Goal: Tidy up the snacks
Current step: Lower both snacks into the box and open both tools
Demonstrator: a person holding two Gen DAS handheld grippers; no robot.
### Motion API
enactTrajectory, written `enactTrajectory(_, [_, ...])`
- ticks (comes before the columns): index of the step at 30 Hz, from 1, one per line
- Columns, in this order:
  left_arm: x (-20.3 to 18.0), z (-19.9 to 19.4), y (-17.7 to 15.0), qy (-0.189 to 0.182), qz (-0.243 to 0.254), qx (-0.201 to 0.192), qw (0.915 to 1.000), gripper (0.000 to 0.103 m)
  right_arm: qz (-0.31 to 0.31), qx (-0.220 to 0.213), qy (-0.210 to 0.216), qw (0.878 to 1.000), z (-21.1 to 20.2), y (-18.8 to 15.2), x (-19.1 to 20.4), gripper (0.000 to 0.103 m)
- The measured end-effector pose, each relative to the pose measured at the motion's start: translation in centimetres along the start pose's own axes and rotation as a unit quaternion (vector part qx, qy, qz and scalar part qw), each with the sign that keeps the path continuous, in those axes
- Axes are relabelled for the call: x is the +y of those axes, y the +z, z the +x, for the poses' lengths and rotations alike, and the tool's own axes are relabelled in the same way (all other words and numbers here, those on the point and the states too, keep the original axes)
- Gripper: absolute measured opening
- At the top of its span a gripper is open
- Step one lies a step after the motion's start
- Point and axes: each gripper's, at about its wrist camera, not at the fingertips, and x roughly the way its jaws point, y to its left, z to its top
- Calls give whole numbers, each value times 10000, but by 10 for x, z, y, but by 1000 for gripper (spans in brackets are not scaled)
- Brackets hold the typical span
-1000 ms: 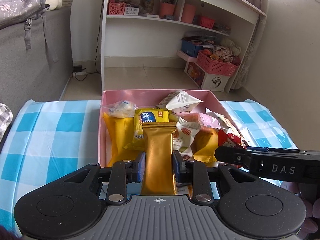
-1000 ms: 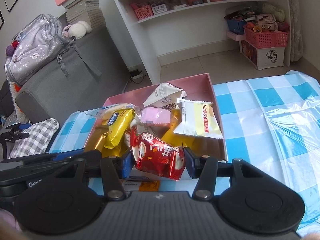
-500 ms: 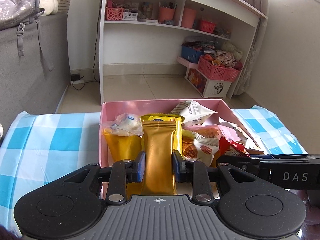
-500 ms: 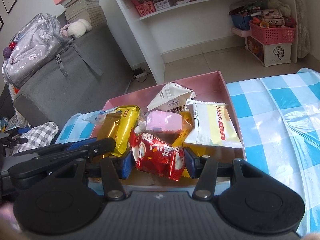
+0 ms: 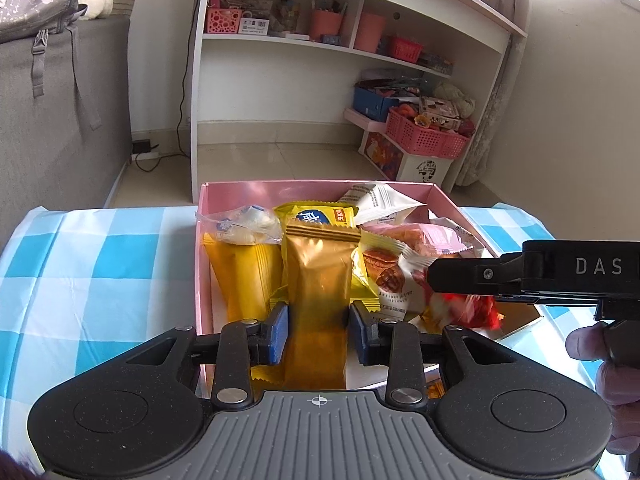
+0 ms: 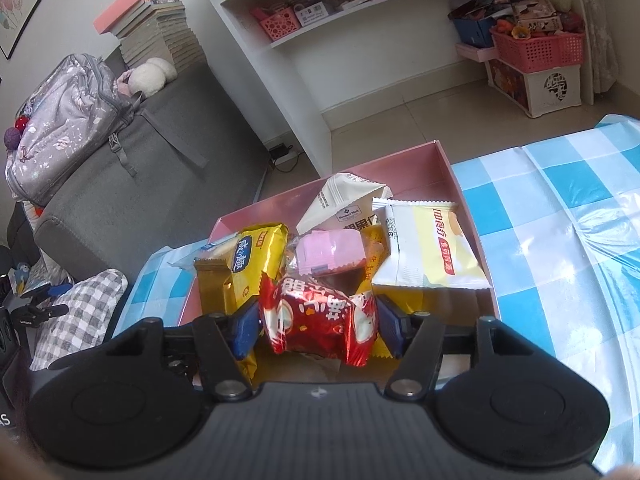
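Gold packet [image 5: 316,280] is seen between the left claw [image 5: 318,334] pads, jaws just opened, pads barely off it, over the pink box [image 5: 320,188] near edge | red packet [image 6: 320,316] is framed by the right claw [image 6: 318,322], jaws just widened, no longer pressed | box is set on the checked counter [image 5: 100,264].

White shelf unit [image 5: 280,60] against a pale wall at 12 o'clock; pink baskets and pots on its shelves. Beige tiled floor [image 5: 280,156] below, glossy. Power strip [image 5: 141,147] and black cable at the wall foot, 10 o'clock. Grey sofa [image 6: 132,184] at 9 o'clock, bearing a silver-grey backpack [image 6: 64,128], white plush toy [image 6: 150,76] and stacked books [image 6: 156,28]. Pink crate [image 6: 538,50] on a white box at 2 o'clock. Daylight from upper right. Framed picture [image 6: 18,4] at 10 o'clock.
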Motion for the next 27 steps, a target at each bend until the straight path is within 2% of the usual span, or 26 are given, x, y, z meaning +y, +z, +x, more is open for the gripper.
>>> enactTrajectory(11, [-12,-17,-2,-21,237,71,9997,66,255,-52,-77,9996,-14,1,-7,70])
enactTrajectory(15, [-17,-29,-6,-10,304,161,9994,72,281,-61,-167,9994,-24,-2,-8,75])
enactTrajectory(17, [-20,-35,-10,19,334,197,9992,80,270,-62,-235,9993,-30,-4,-9,79])
enactTrajectory(23, [-30,-54,-22,123,482,372,9981,90,194,-62,-453,9988,-44,-10,-8,88])
enactTrajectory(27, [-38,-66,-32,204,651,487,9965,94,108,-27,-609,9981,-51,-17,-6,94])
